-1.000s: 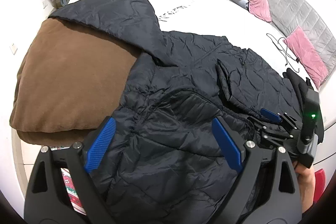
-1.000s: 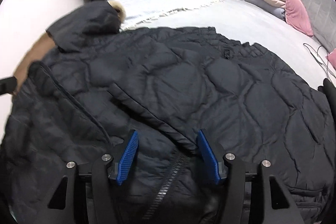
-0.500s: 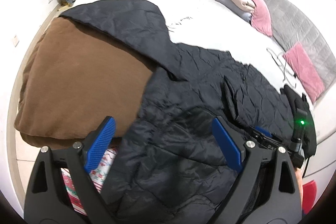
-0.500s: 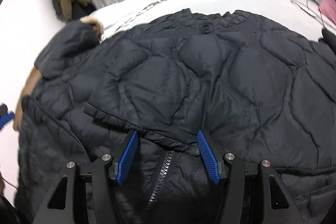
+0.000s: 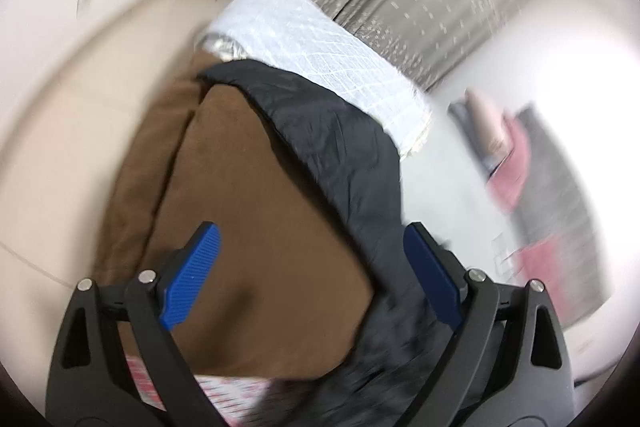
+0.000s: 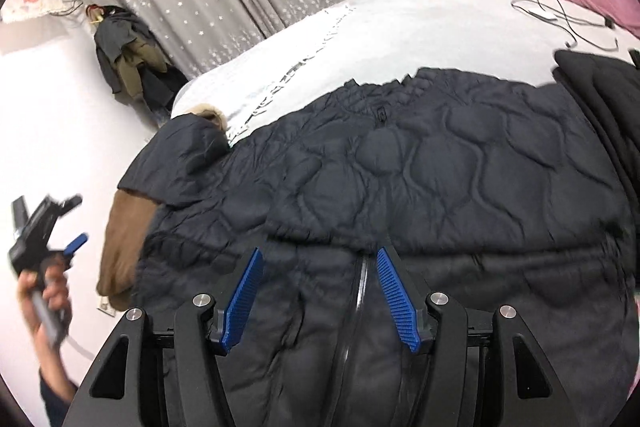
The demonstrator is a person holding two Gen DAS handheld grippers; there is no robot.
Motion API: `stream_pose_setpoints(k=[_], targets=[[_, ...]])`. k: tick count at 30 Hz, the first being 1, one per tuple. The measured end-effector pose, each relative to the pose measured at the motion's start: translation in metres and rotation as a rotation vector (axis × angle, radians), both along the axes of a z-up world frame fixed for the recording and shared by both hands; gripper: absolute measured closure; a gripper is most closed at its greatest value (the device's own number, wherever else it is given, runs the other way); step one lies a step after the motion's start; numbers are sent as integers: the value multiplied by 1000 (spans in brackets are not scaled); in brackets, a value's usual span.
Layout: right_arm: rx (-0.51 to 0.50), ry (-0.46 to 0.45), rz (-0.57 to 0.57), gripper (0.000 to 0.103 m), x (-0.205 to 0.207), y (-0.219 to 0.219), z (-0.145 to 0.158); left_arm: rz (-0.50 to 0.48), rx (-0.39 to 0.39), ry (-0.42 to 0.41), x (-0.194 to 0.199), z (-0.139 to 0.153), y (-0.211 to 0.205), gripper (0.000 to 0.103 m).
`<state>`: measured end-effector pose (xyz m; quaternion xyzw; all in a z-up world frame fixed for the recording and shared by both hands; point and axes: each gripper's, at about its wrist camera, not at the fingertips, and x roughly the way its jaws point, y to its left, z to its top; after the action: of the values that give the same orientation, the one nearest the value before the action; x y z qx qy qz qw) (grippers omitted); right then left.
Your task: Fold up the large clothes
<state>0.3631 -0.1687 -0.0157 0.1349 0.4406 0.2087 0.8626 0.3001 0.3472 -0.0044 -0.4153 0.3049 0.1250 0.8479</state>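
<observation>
- While the dark quilted jacket (image 6: 420,187) lies spread across the bed (image 6: 420,23), with one end draped over a brown cushion (image 5: 256,227) at the bed's edge, neither tool holds any of it.
- The right tool (image 6: 318,295) hovers over the zipper (image 6: 360,279) near the jacket's middle, jaws parted, nothing pinched between them.
- The left tool (image 5: 312,275) is released too, its blue pads wide apart above the cushion and the jacket's edge; from the right wrist view it sits off to the side of the bed, clear of the cloth.
- Risk: the puffy, slick shell may slip from a shallow pinch, so a fold could collapse halfway.
- Risk: the part resting on the cushion sits higher than the rest; pulling from there could drag the whole garment off the edge, or carry the cushion along.
- Risk: a black garment (image 6: 600,91) lies touching the jacket's far side and could get caught in a fold.
- Risk: a cable (image 6: 560,19) lies on the bed nearby, well apart for now.
</observation>
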Motion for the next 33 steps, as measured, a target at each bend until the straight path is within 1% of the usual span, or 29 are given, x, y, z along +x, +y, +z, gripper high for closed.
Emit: stream_pose_setpoints(k=[2,3,4,6,7,8,9,10,12,13,15,17,20,22,23,25,27,29,30,31,32,33], targets=[[34,8,-34,42,-9,-7,7,50,-69,-12,10,-11,15,11],[69,11,-44,42,-16,-10,9,78,-89,-17,12,-16,22,11],[124,19,-44,42,-25,-14,10,107,-128,-39,18,-22,31,11],[176,34,-38,43,-33,-17,6,129,-206,-73,27,-33,39,11],[187,41,-31,42,-39,-17,2,134,-254,-85,34,-39,42,11],[180,45,-24,42,-42,-17,0,135,-283,-86,43,-43,43,11],[165,50,-16,42,-42,-15,-4,137,-278,-72,53,-45,43,11],[142,50,-11,42,-41,-12,-6,142,-251,-58,60,-46,42,11],[113,39,-17,42,-37,-10,-9,162,-164,-35,74,-46,39,11],[110,38,-26,42,-35,-11,-11,165,-146,-24,78,-47,39,11],[126,46,-33,42,-30,-13,-14,175,-142,-3,86,-52,41,11],[137,49,-46,42,-25,-15,-18,194,-141,-12,91,-53,43,11],[107,41,-60,42,-21,-15,-22,199,-94,-4,99,-53,48,11],[103,53,-66,42,-18,-17,-26,205,-65,17,110,-51,48,11],[105,55,-71,43,-17,-18,-26,206,-57,22,111,-49,49,12],[100,52,-91,43,-14,-23,-27,210,-41,31,120,-42,53,18],[90,51,-109,42,-12,-27,-28,215,-42,40,126,-40,58,20],[100,59,-126,43,-10,-33,-30,217,-56,52,127,-43,63,31],[109,63,-131,43,-9,-35,-30,226,-65,66,129,-45,67,46],[120,66,-136,42,-9,-39,-29,234,-72,72,129,-47,67,66],[124,64,-141,42,-9,-41,-29,245,-85,70,126,-47,68,77],[125,59,-146,42,-9,-44,-27,252,-99,59,122,-47,70,92]])
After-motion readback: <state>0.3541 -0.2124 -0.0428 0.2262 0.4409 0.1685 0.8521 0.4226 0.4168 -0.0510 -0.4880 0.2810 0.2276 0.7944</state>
